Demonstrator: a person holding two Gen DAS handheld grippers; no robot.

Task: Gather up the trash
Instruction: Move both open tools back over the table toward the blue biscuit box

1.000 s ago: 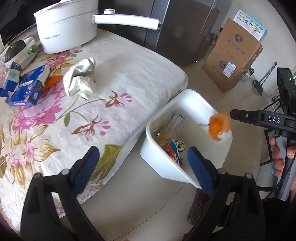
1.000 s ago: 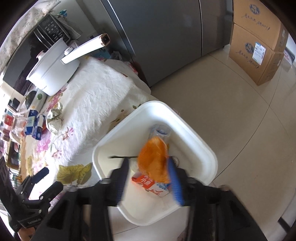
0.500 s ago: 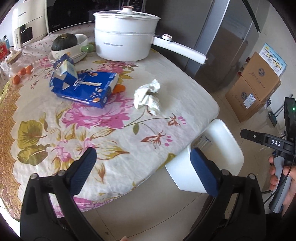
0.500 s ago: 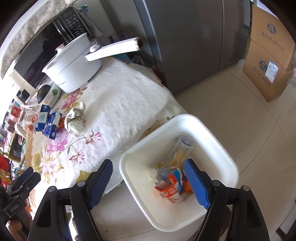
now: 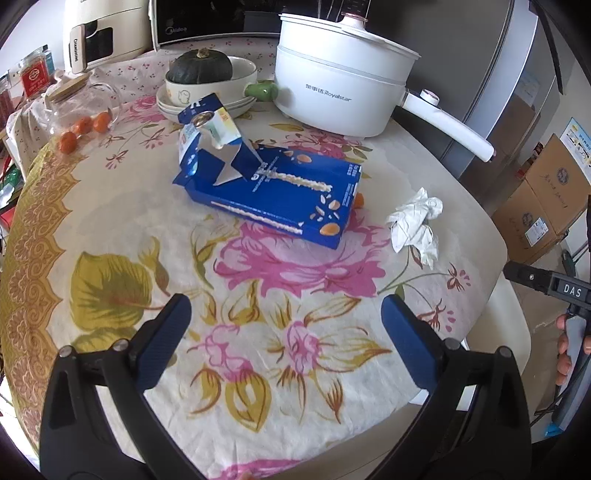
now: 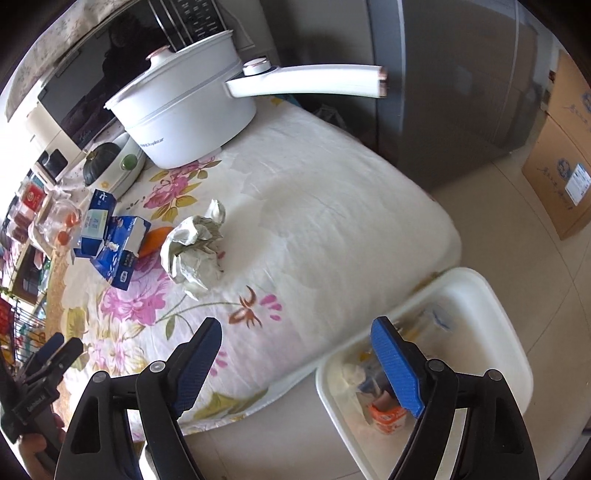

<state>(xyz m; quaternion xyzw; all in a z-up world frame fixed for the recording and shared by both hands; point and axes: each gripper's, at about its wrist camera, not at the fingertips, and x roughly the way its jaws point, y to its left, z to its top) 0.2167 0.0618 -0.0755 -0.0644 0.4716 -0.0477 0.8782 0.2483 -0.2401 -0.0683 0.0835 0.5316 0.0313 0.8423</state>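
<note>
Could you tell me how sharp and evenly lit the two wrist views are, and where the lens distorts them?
Left wrist view: sharp, soft daylight, faint glare on the white pot; fisheye bends the table edge and darkens the corners. Right wrist view: the white bin and its contents look smeared, the crumpled tissue sharper; the pot's handle bows.

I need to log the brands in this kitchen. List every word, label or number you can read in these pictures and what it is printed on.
"Royalstar": white electric pot, after characters I cannot make out.
"Midea": microwave, lower left of its front.
"CHANGHONG": handle of the white appliance, read sideways.
"DAS": right gripper, on its black body.
Blue carton, red tin, cardboard boxes and the carton in the white bin: print too small or blurred.
</note>
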